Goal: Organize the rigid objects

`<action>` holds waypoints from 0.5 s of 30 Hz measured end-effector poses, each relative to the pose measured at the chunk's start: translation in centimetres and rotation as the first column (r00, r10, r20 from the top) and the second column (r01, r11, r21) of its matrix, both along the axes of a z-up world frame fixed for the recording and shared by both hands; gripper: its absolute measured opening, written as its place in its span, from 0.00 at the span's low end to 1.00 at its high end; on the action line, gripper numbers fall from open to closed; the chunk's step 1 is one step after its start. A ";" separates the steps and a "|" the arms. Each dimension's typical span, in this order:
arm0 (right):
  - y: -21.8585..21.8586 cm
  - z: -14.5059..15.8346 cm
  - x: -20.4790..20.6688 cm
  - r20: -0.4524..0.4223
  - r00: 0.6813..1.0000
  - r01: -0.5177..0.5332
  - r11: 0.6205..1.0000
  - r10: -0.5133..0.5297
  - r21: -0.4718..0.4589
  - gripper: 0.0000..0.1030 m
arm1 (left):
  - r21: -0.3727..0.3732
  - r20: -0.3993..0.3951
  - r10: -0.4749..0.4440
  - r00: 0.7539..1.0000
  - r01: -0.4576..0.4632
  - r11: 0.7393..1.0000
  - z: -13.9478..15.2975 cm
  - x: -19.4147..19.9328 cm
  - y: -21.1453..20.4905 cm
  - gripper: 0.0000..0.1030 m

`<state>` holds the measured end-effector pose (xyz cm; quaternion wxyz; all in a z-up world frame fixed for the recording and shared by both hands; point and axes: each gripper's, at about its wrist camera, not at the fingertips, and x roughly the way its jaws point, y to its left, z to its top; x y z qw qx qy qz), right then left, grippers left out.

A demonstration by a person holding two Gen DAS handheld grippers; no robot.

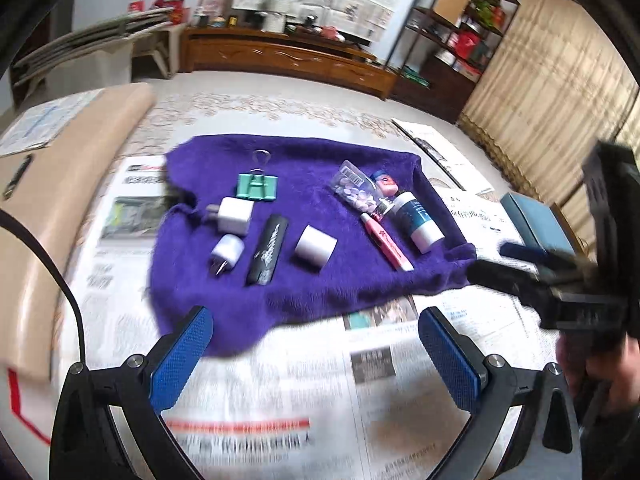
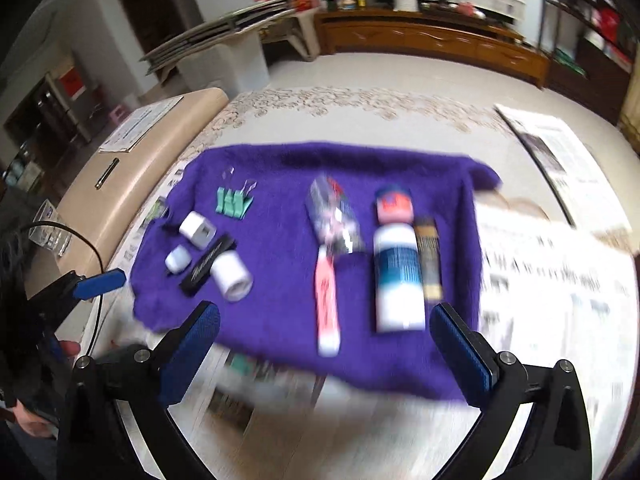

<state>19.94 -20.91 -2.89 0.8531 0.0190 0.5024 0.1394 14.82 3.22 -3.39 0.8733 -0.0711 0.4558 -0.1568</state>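
Left wrist view: left tongs (image 1: pixel 314 340) spread wide over newspaper (image 1: pixel 280 392), nothing between the blue pads (image 1: pixel 182 360), hanging just short of the purple towel (image 1: pixel 320 280). Laid out on that towel in two groups. Left group: teal binder clip (image 1: pixel 257 187) at the back, white plug adapter (image 1: pixel 232 216) in front of it, smaller white plug (image 1: pixel 226 252) nearer still, black lighter-shaped stick (image 1: pixel 268 250) lying lengthwise beside them, white cylinder (image 1: pixel 316 248) to its right. Right group: clear pill box (image 1: pixel 356 192), pink-capped tube (image 1: pixel 385 185), white and blue bottle (image 1: pixel 418 218), pink pen (image 1: pixel 386 246) angled across the front. Off to the right, right tongs (image 1: pixel 504 260) seen from outside, blurred, above the newspaper past the towel's edge, beside a blue-grey box (image 1: pixel 532 224).

Right wrist view, heavily smeared: right tongs (image 2: pixel 324 344) also gaping, empty, poised over the towel's (image 2: pixel 280 312) near edge with the pen (image 2: pixel 328 304) and bottle (image 2: pixel 398 276) lying between the spread fingers (image 2: pixel 460 356) and farther out. Brown and gold stick (image 2: pixel 430 260) touching the bottle's right side. Left tongs (image 2: pixel 100 282) poking in at the left edge, blue tip only. Whole spread resting on a table (image 2: pixel 360 120) with a floral-patterned top.
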 end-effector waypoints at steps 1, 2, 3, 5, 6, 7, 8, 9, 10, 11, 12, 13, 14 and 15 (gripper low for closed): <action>-0.1 0.4 -1.6 0.005 1.000 0.022 1.000 -0.022 0.003 1.00 | 0.017 0.010 0.010 1.000 -0.010 1.000 0.3 -0.7 0.1 1.00; -0.2 0.7 -2.8 0.007 0.999 0.038 0.999 -0.038 0.004 1.00 | 0.039 0.023 0.021 1.000 -0.022 0.999 0.7 -1.5 0.1 1.00; -0.2 0.9 -3.8 0.008 0.999 0.048 0.999 -0.048 0.002 1.00 | 0.057 0.036 0.027 0.999 -0.029 0.998 1.1 -2.2 0.1 1.00; -0.5 1.4 -6.5 0.014 0.997 0.077 0.997 -0.077 0.004 1.00 | 0.064 0.055 0.024 0.998 -0.028 0.998 2.0 -3.9 0.3 1.00; -0.7 1.7 -7.5 0.017 0.996 0.090 0.996 -0.090 0.006 1.00 | 0.047 0.061 0.021 0.998 -0.024 0.999 2.5 -4.7 0.4 1.00; -0.8 1.9 -8.5 0.021 0.995 0.102 0.995 -0.102 0.005 1.00 | 0.027 0.063 0.019 0.998 -0.021 0.999 2.9 -5.2 0.5 1.00; -0.9 2.2 -9.7 0.023 0.992 0.121 0.993 -0.121 -0.001 1.00 | 0.001 0.064 0.018 0.998 -0.018 1.000 3.3 -5.9 0.6 1.00; -1.0 2.5 -10.6 0.025 0.991 0.135 0.991 -0.135 -0.001 1.00 | -0.014 0.064 0.016 0.998 -0.015 1.000 3.7 -6.4 0.7 1.00; -1.1 2.7 -11.3 0.027 0.989 0.144 0.990 -0.144 0.005 1.00 | -0.018 0.064 0.015 0.998 -0.014 1.000 4.0 -7.0 0.7 1.00; -1.1 3.0 -12.4 0.026 0.987 0.157 0.987 -0.157 0.018 1.00 | 0.000 0.065 0.021 0.998 -0.021 1.000 4.4 -7.5 0.6 1.00; -1.1 3.1 -12.8 0.025 0.987 0.161 0.987 -0.161 0.025 1.00 | 0.027 0.072 0.029 0.997 -0.031 0.999 4.6 -7.9 0.4 1.00; -1.0 3.3 -13.5 0.028 0.985 0.169 0.985 -0.170 0.032 1.00 | 0.075 0.091 0.043 0.995 -0.050 0.996 4.9 -8.6 0.3 1.00; -0.9 3.5 -14.2 0.034 0.982 0.183 0.982 -0.184 0.037 1.00 | 0.112 0.108 0.054 0.993 -0.066 0.992 5.1 -9.2 0.1 1.00; -0.9 3.6 -14.6 0.036 0.981 0.190 0.981 -0.192 0.039 1.00 | 0.146 0.125 0.068 0.990 -0.086 0.985 5.3 -9.6 0.0 1.00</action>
